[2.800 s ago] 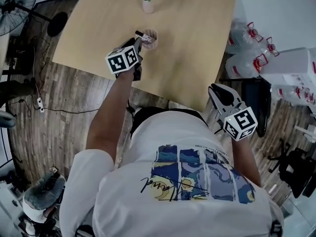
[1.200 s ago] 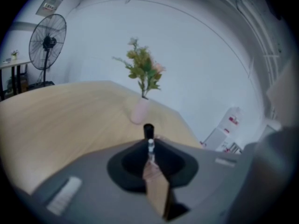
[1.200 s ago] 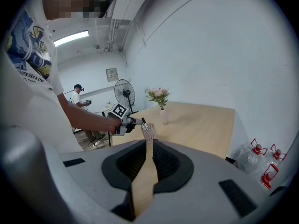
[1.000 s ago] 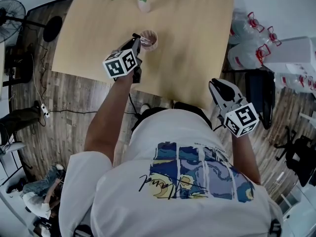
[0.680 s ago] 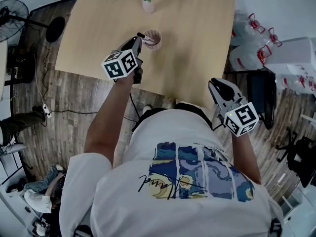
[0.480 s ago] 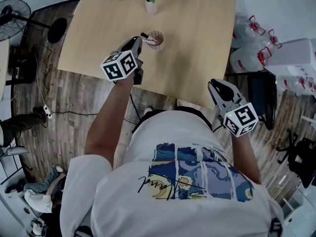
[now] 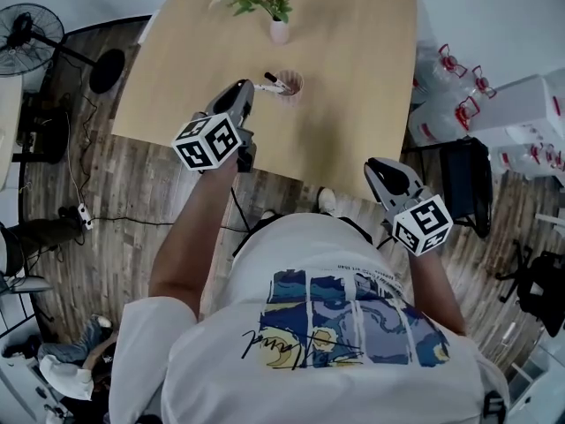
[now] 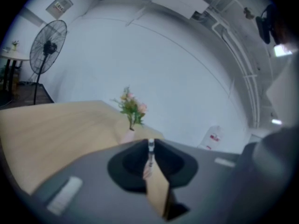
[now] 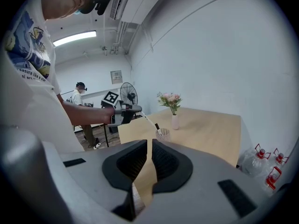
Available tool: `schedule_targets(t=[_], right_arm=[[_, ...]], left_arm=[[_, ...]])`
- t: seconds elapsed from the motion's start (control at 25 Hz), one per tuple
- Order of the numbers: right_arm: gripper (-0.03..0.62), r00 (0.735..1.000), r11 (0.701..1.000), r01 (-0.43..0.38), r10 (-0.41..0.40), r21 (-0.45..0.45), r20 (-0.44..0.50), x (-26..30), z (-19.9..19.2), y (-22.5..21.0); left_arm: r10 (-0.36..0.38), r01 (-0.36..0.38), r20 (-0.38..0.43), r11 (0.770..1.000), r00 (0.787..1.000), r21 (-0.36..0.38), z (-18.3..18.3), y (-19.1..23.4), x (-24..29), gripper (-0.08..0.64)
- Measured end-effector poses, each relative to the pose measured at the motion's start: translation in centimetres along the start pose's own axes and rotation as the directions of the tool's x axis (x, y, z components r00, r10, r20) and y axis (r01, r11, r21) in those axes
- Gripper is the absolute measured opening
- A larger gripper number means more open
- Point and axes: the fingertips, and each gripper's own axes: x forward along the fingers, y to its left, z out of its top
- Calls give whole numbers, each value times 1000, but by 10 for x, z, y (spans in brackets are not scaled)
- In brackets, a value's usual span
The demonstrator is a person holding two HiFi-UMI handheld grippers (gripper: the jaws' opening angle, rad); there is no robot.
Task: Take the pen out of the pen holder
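Note:
A small pinkish pen holder [image 7: 292,87] stands on the wooden table [image 7: 353,51]; the right gripper view shows it too [image 9: 162,135]. My left gripper [image 7: 247,87] hovers just left of it, shut on a white pen [image 7: 272,82] with a black end. The pen [image 9: 148,119] slants from the jaws down to the holder's rim, black end at the mouth. The left gripper view shows the pen [image 8: 150,149] pinched between the jaws. My right gripper [image 7: 378,166] hangs off the table's near edge, shut with nothing in it [image 9: 149,143].
A pink vase of flowers [image 7: 278,30] stands behind the holder. Water bottles [image 7: 441,87] and a black seat [image 7: 463,184] lie right of the table, a fan [image 7: 31,29] to the far left. Another person [image 9: 80,97] stands in the background.
My left gripper has lifted with the pen, drawing it up out of the holder. The right gripper has drifted a little, still shut on nothing.

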Motion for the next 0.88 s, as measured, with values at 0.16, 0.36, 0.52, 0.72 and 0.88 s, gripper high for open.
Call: schedule_targets(t=[0.16,0.36,0.52,0.72,0.88], right_arm=[[29,1000,1000,5,-5,-14,0,0,2,18],[23,1000,1000,23,-23,-17,2,2,7,40],[18,1000,999,27,-27,-17,4,4,9,60],[14,1000,999,28,-28,-29,5,8,10,90],[12,999,999,40,-40,-35,8,6,9,113]], left_arm=[[-44,44,32,999,999,2,16,-9,-28,46],[-102,101,44,995,994,20,28,-21,-67,44],[-138,137,41,990,990,26,30,-29,-100,45],[-167,165,30,985,986,41,29,-31,-144,45],[-203,201,13,977,979,73,23,-39,-177,45]])
